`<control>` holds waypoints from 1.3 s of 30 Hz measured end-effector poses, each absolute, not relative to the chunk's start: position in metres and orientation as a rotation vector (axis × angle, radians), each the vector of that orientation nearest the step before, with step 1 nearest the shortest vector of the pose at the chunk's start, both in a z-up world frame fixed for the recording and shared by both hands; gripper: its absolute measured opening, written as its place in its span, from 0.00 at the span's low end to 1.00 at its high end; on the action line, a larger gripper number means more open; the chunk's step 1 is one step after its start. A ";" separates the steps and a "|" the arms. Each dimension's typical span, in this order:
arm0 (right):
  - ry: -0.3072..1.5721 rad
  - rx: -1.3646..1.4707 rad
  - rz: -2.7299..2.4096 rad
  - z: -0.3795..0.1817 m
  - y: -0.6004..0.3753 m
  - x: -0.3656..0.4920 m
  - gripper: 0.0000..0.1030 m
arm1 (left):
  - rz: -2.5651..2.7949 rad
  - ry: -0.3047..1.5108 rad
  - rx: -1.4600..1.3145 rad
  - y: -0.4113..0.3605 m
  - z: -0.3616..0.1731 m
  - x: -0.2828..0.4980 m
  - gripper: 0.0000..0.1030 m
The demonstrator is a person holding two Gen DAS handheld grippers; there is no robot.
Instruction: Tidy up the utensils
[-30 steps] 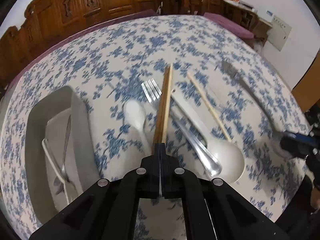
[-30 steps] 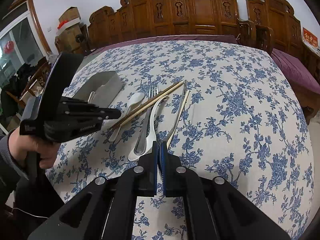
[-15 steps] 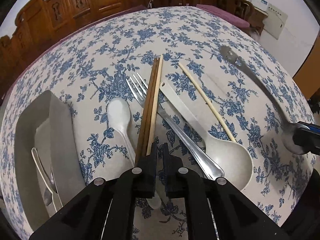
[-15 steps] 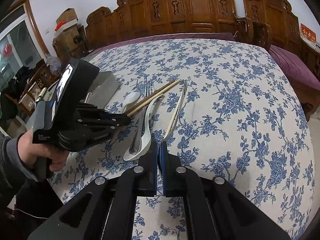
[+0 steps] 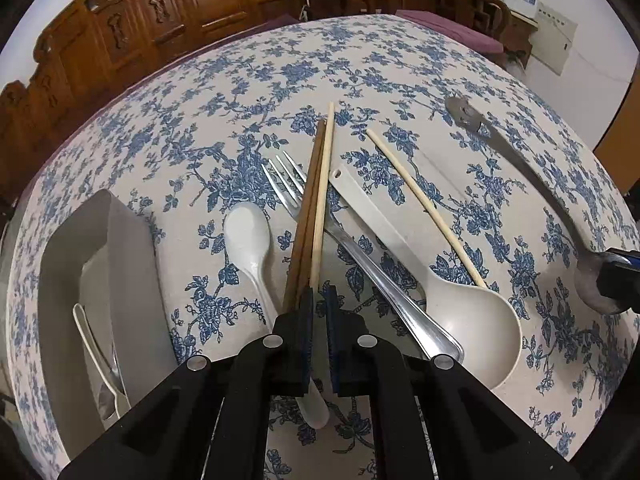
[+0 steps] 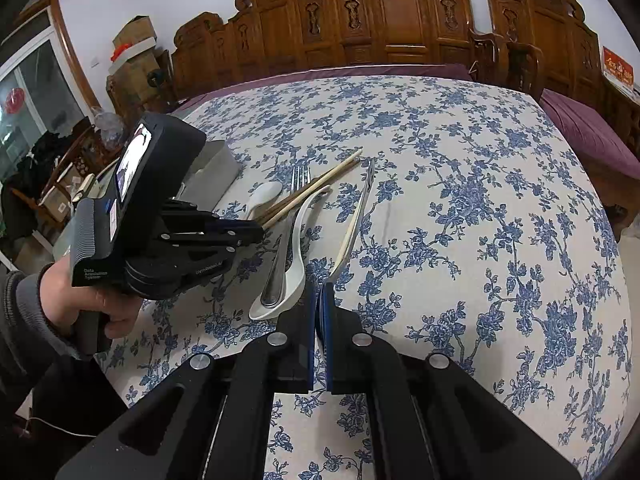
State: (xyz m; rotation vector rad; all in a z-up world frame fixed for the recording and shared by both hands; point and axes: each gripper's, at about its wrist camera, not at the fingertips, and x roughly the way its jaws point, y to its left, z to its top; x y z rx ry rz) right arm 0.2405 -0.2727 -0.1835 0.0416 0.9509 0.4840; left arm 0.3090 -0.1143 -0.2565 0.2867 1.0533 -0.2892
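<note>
In the left wrist view my left gripper [image 5: 318,300] stands slightly open at the near ends of a bundle of brown and pale chopsticks [image 5: 314,200], which lies across a steel fork [image 5: 352,248]. A small white spoon [image 5: 250,240], a large beige spoon [image 5: 460,308] and a single pale chopstick [image 5: 424,208] lie beside them. My right gripper [image 6: 318,292] is shut on the bowl of a metal spoon [image 6: 358,216], also visible in the left wrist view [image 5: 520,172]. The left gripper shows in the right wrist view [image 6: 244,230].
A grey utensil tray [image 5: 128,264] sits at the left of the floral tablecloth [image 5: 248,80], with a couple of utensils [image 5: 96,352] inside. Carved wooden chairs [image 6: 400,20] ring the far side of the table. The table's edge lies near on the right.
The left gripper has opened slightly, releasing the chopstick bundle onto the fork and table. The right gripper has stayed shut on the metal spoon and shifted little.
</note>
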 end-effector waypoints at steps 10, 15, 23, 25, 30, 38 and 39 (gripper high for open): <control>0.955 0.041 0.482 -0.185 -0.272 0.240 0.04 | -0.293 1.070 0.304 -0.118 -0.263 0.315 0.13; 0.960 0.038 0.478 -0.187 -0.273 0.242 0.04 | -0.298 1.062 0.291 -0.120 -0.264 0.319 0.11; 0.959 0.036 0.477 -0.187 -0.273 0.241 0.04 | -0.293 1.061 0.233 -0.115 -0.260 0.313 0.04; 0.956 0.036 0.476 -0.186 -0.274 0.241 0.04 | -0.299 1.040 0.221 -0.113 -0.252 0.307 0.04; 0.949 0.023 0.475 -0.184 -0.269 0.241 0.04 | -0.317 0.972 0.179 -0.108 -0.227 0.288 0.04; 0.927 0.018 0.484 -0.172 -0.254 0.245 0.04 | -0.311 0.917 0.156 -0.087 -0.198 0.267 0.04; 0.924 0.020 0.487 -0.171 -0.252 0.246 0.04 | -0.308 0.910 0.150 -0.082 -0.193 0.264 0.04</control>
